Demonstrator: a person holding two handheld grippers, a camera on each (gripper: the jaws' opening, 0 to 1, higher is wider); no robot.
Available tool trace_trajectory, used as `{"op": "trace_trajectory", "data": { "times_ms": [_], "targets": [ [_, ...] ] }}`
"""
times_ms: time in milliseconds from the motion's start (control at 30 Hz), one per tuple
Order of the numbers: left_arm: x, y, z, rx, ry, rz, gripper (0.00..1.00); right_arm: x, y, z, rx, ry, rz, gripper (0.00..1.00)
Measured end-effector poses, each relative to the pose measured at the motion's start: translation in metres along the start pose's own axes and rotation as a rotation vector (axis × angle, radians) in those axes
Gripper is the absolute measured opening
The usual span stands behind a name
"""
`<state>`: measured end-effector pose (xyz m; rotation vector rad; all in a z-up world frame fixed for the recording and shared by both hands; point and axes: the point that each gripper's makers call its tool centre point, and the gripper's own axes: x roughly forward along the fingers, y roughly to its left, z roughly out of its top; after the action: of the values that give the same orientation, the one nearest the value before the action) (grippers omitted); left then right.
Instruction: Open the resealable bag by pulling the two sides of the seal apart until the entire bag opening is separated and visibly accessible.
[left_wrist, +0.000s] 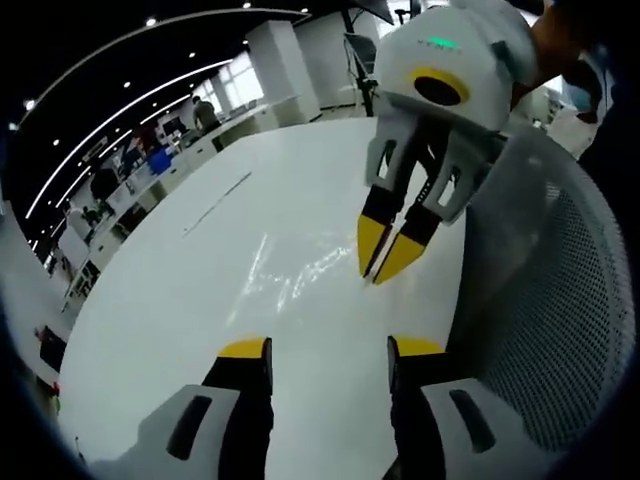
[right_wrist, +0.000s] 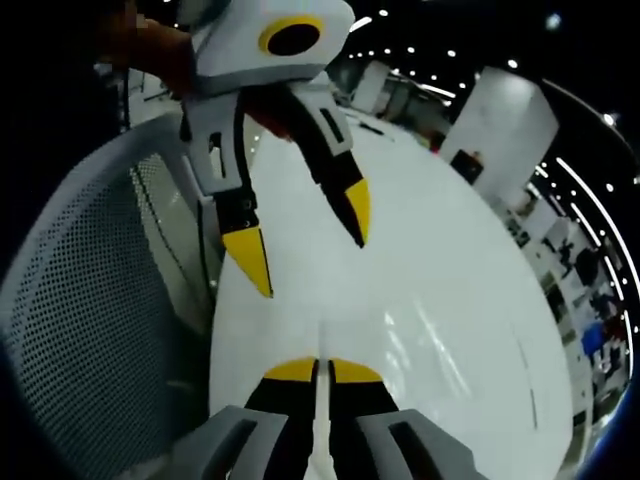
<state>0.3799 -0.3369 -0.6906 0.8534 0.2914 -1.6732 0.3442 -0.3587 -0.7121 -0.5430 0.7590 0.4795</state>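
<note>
We see the left yellow-tipped gripper (right_wrist: 305, 235) spread wide over the glossy white table (left_wrist: 200, 290). The right yellow-tipped gripper (left_wrist: 385, 262) is pinched nearly closed on the thin clear plastic resealable bag (left_wrist: 290, 272) — its edge (right_wrist: 322, 420) sits between those jaws. A grey mesh chair back (left_wrist: 560, 320) stands just beside both.

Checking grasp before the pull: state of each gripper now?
Left gripper: open, yellow-tipped jaws spread, nothing between them.
Right gripper: shut, tips nearly together on a thin clear plastic edge, likely the resealable bag; hard to confirm.
</note>
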Motion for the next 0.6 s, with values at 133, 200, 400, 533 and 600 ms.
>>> {"op": "trace_trajectory", "data": {
  "times_ms": [133, 200, 400, 533, 600],
  "targets": [
    [0.003, -0.004, 0.002, 0.040, 0.003, -0.016, 0.40, 0.002, 0.004, 0.002, -0.004, 0.002, 0.007, 0.00],
    [0.004, -0.005, 0.003, 0.065, 0.007, -0.020, 0.38, 0.002, 0.006, 0.004, -0.002, -0.001, 0.011, 0.00],
    [0.007, -0.012, 0.008, 0.125, 0.017, -0.039, 0.35, 0.004, 0.010, 0.009, -0.012, -0.009, 0.024, 0.00],
    [0.009, -0.017, 0.010, 0.148, 0.015, -0.055, 0.31, 0.005, 0.011, 0.013, -0.012, -0.014, 0.025, 0.00],
    [0.010, -0.019, 0.011, 0.162, 0.016, -0.060, 0.30, 0.006, 0.012, 0.015, -0.015, -0.018, 0.028, 0.00]
  ]
}}
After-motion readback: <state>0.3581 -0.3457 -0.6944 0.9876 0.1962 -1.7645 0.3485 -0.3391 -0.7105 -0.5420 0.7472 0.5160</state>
